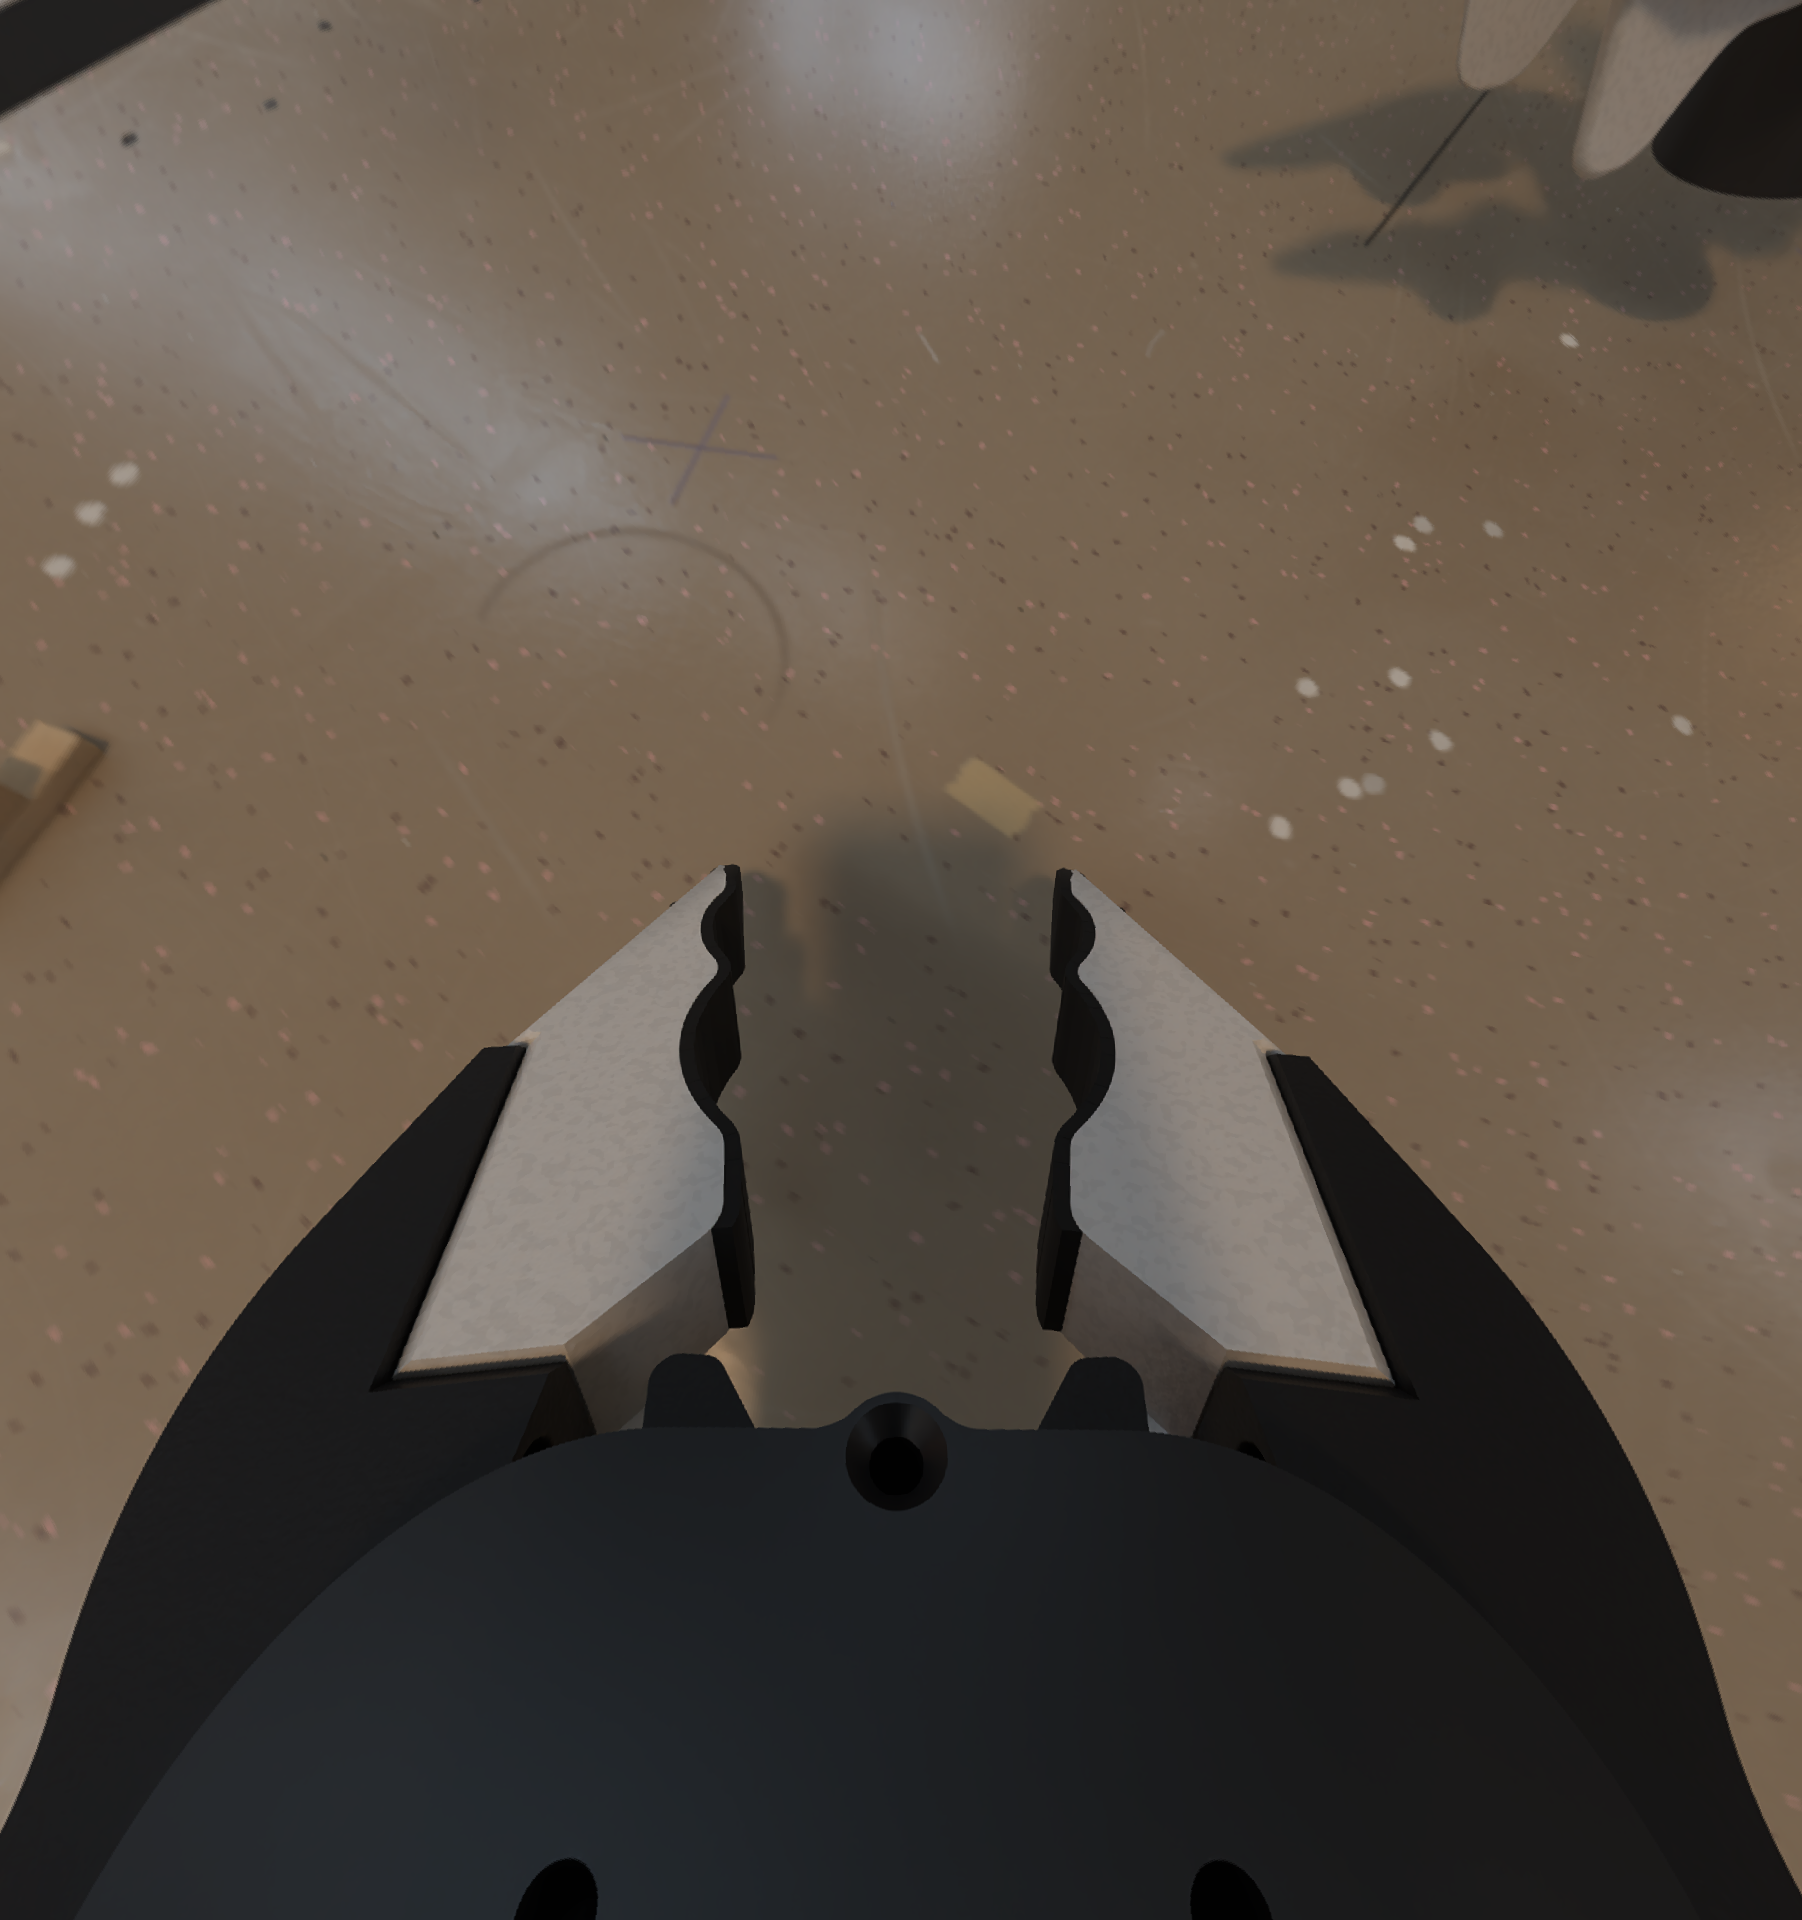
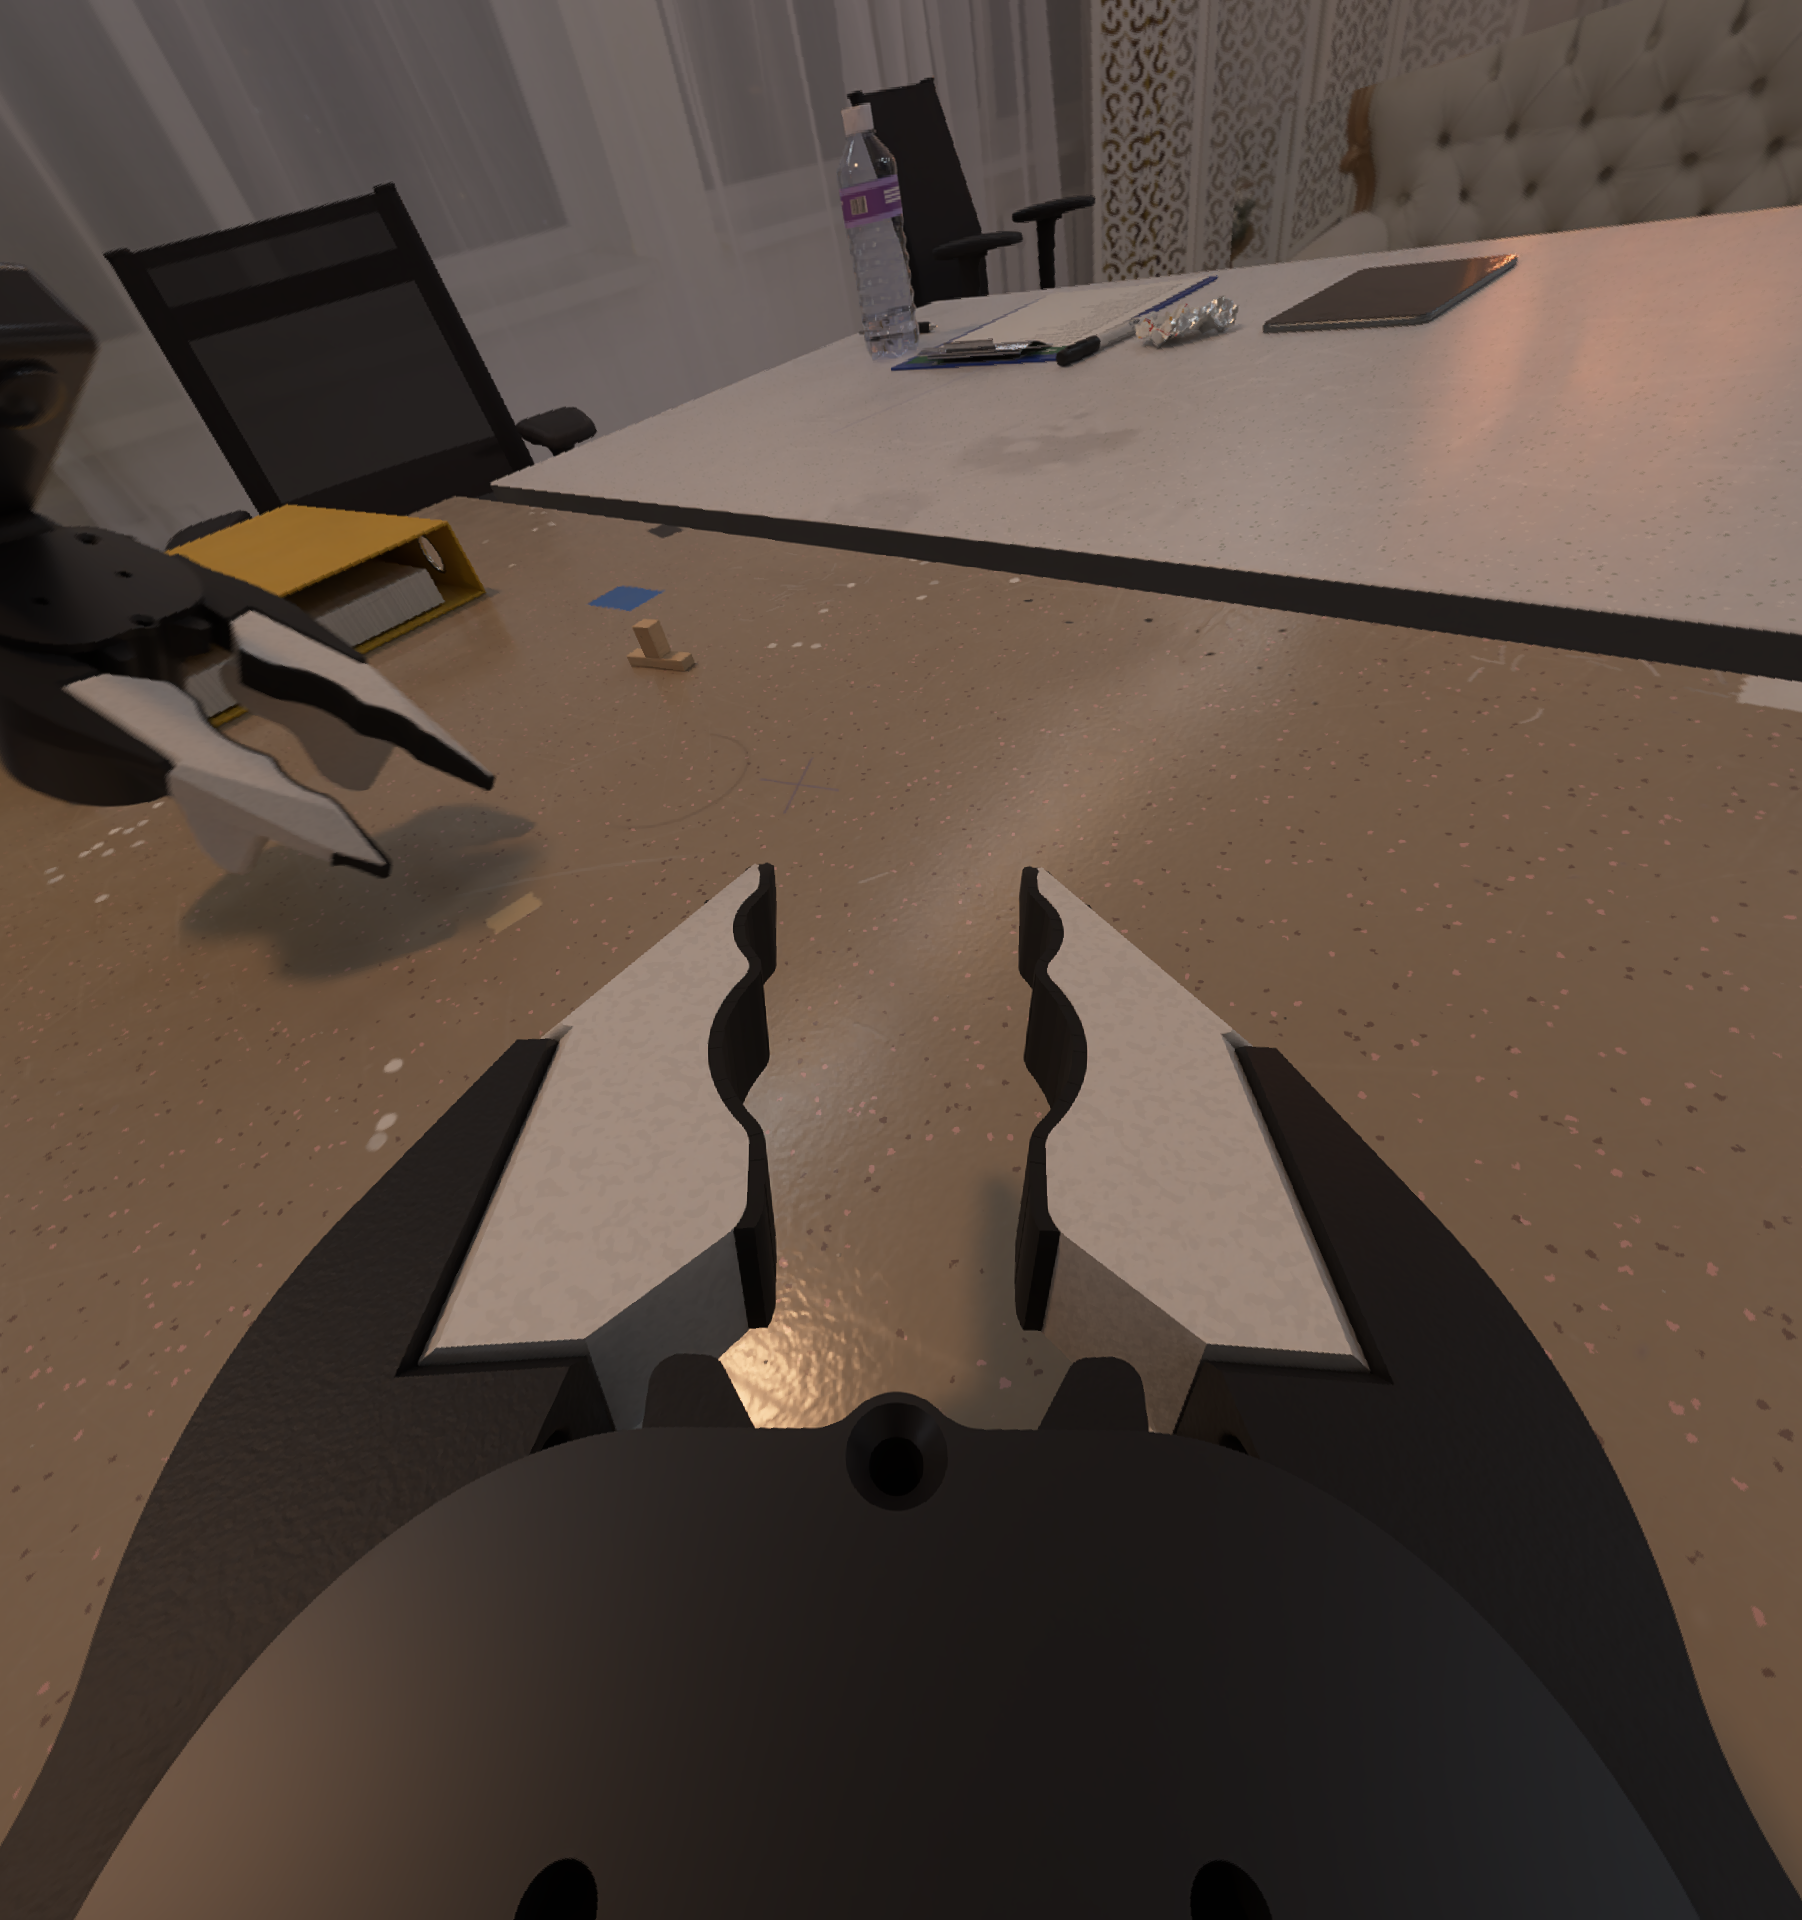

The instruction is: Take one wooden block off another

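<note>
Two pale wooden blocks (image 2: pixel 658 646) sit on the brown table in the right wrist view, a small one standing on a flat one, far ahead and left of my right gripper (image 2: pixel 897 878). The right gripper is open and empty, low over the table. In the left wrist view the blocks (image 1: pixel 3 810) lie at the left edge, partly cut off. My left gripper (image 1: pixel 897 883) is open and empty above the table, well to the right of them. It also shows in the right wrist view (image 2: pixel 435 824). The right gripper's fingers (image 1: pixel 1603 114) show at the top right.
A yellow binder (image 2: pixel 357 561) lies at the table's far left, a blue patch (image 2: pixel 625 597) beyond the blocks, a beige tape strip (image 1: pixel 992 795) near the left gripper. A white table (image 2: pixel 1292 436) behind bears a bottle (image 2: pixel 876 239), clipboard (image 2: pixel 1042 322) and tablet (image 2: pixel 1390 296). Black chairs (image 2: pixel 325 353) stand behind.
</note>
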Available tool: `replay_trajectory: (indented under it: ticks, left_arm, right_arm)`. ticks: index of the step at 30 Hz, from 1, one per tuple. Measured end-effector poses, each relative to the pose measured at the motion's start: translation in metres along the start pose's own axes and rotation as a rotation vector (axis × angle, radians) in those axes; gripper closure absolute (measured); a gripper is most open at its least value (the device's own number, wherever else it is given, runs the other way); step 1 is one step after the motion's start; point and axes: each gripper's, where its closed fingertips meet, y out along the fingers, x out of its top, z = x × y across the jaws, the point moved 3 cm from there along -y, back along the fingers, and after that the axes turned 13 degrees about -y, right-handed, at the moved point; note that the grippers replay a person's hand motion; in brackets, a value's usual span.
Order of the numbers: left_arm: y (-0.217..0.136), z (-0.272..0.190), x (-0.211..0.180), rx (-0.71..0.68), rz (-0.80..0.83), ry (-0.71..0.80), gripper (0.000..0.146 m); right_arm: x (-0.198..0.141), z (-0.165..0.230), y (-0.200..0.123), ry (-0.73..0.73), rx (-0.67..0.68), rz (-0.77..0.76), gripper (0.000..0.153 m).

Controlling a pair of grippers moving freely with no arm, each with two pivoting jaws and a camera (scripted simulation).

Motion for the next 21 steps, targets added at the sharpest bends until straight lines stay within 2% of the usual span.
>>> replay_trajectory:
  ticks: [6,10,15,19,21]
  left_arm:
    - [0.009,0.022,0.018,-0.044,0.016,0.043,0.086]
    - [0.006,0.015,0.015,-0.028,-0.023,0.024,0.073]
    - [-0.016,0.003,0.012,0.092,-0.294,-0.093,0.072]
    - [-0.038,0.001,0.018,0.307,-0.505,-0.025,0.083]
    - [-0.041,0.004,0.019,0.359,-0.531,-0.025,0.085]
  right_arm:
    - [-0.001,0.0,0.001,-0.011,-0.003,0.01,0.106]
    - [-0.003,-0.004,0.002,-0.001,-0.038,0.034,0.105]
    - [-0.009,-0.023,-0.001,0.061,-0.169,0.07,0.105]
    - [-0.021,-0.047,-0.01,0.044,-0.4,0.197,0.105]
    - [-0.025,-0.052,-0.012,0.044,-0.44,0.225,0.104]
